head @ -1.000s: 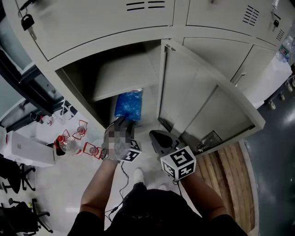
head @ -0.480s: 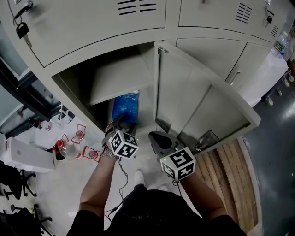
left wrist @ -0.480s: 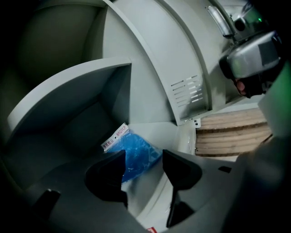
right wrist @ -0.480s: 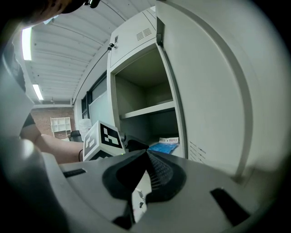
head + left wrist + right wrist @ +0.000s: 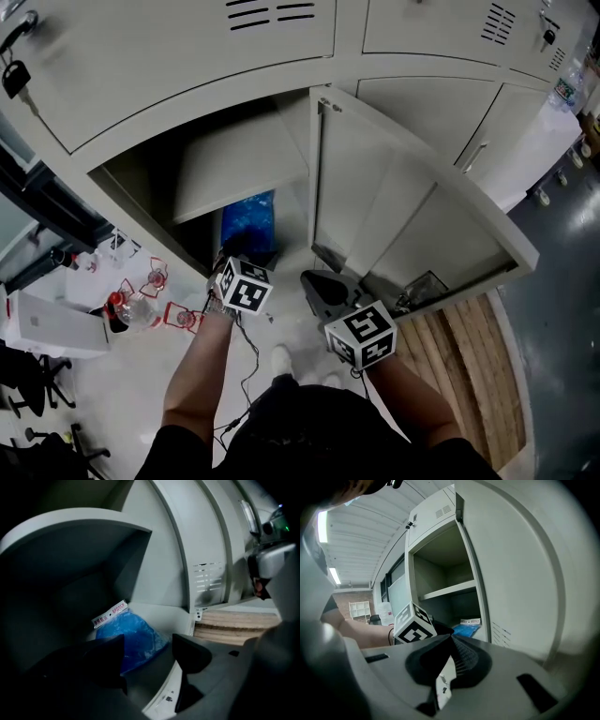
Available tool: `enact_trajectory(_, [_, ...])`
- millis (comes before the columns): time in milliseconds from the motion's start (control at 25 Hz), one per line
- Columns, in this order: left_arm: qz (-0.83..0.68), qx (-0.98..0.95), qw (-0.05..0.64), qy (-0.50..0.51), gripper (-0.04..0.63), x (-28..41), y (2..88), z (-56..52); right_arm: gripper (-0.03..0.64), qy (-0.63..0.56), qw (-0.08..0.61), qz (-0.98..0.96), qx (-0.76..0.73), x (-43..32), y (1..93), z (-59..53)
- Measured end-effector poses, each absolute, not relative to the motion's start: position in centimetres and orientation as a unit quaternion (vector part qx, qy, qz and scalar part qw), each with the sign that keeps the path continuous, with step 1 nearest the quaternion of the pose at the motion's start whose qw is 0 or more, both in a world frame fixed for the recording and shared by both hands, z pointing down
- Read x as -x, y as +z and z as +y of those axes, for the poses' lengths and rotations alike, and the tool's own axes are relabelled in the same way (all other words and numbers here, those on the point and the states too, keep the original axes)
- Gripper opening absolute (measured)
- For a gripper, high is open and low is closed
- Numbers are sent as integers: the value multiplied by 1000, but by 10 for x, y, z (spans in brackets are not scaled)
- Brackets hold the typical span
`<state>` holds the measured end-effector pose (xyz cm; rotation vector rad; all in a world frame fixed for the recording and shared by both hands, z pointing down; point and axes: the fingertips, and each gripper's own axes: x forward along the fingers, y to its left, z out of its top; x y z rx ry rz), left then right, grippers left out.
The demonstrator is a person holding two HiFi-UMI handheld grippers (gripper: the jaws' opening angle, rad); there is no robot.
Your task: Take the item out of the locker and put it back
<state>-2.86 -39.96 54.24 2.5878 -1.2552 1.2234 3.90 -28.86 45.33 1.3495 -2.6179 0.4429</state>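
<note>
A blue plastic bag (image 5: 248, 220) with a white label lies on the floor of the open locker, under the shelf (image 5: 234, 164). My left gripper (image 5: 239, 253) is at the locker's mouth and points down into it. In the left gripper view its jaws (image 5: 147, 644) stand wide and have just been opening. The bag (image 5: 133, 634) lies just past them, partly behind the left finger (image 5: 110, 660), with no pad pressing on it. My right gripper (image 5: 319, 286) hangs shut and empty beside the open door (image 5: 394, 197). The right gripper view shows its closed tips (image 5: 451, 641) and the bag (image 5: 466, 630) beyond.
The locker door (image 5: 520, 564) stands open to the right of the opening. On the floor at left are red wire stands and a bottle (image 5: 141, 305) and a white box (image 5: 52, 323). Wooden boards (image 5: 469, 366) lie at right. A cable hangs below the left wrist.
The left hand has rolled, so its marker cube now faces up, and it has shifted a little toward the locker. The bag stays inside. The right gripper has kept still.
</note>
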Motion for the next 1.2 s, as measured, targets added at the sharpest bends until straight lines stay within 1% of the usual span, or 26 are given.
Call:
enact_trajectory(200, [-397,-844,106,346,306,31,548,-404,0,154,84,-875,-450,-35,460,-296])
enact_trajectory(400, [-384,-848,127,343,302,30,551,-403,0,166,83,-878,-441,-25,464,-299])
enact_trajectory(520, [-382,-847,116,350,283,31,548,-402,0,166,82,-880,-438,-22,466,-302])
enact_trajectory(800, [-376,-844,108,366,191,28,548,-400,0,171,80,-880,-436,-22,468,-304])
enact_trajectory(880, [-383,-839,95,376,152,29,550,-400,0,171,78,-879,-437,-23,467,-304])
enact_trajectory(920, [-391,-833,81,382,70,31,551,-401,0,171,77,-879,-438,-24,466,-304])
enact_trajectory(1040, [-409,-822,54,392,52,35,552,-402,0,172,75,-879,-439,-26,464,-302])
enact_trajectory(1200, [-422,-818,52,386,43,36,550,-401,0,173,75,-879,-438,-29,464,-298])
